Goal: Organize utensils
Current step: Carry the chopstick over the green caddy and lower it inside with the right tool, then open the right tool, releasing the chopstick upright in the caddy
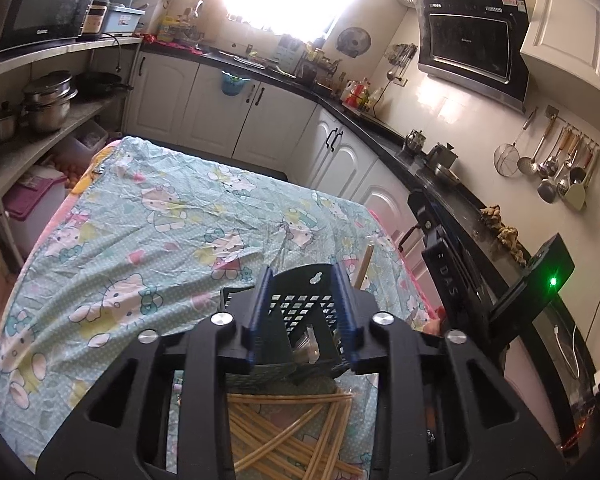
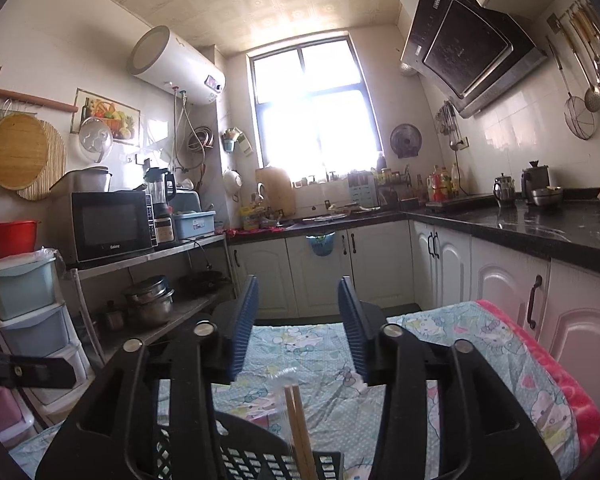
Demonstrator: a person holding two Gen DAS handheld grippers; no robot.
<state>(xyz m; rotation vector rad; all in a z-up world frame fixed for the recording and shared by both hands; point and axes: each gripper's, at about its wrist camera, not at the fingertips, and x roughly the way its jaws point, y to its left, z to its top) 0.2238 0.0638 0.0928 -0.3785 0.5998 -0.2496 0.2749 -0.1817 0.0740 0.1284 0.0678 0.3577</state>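
Now both part-open, gripping nothing: left claw [image 1: 303,312] straddling black utensil basket [image 1: 300,308] on bench [image 1: 140,208], right claw [image 2: 298,328] just above upright chopsticks [image 2: 298,432] standing in it.

Ahead of the left gripper [image 1: 305,312] the black slotted basket [image 1: 300,308] stands between its parted jaws, blocking a straight advance. Beyond the basket the patterned cloth [image 1: 140,220] lies bare and open, with room to the left. Beneath the jaws, loose chopsticks [image 1: 292,436] clutter the cloth. Ahead of the right gripper [image 2: 298,324] the way is open over the cloth; under it, upright chopsticks [image 2: 298,428] rise from the basket.
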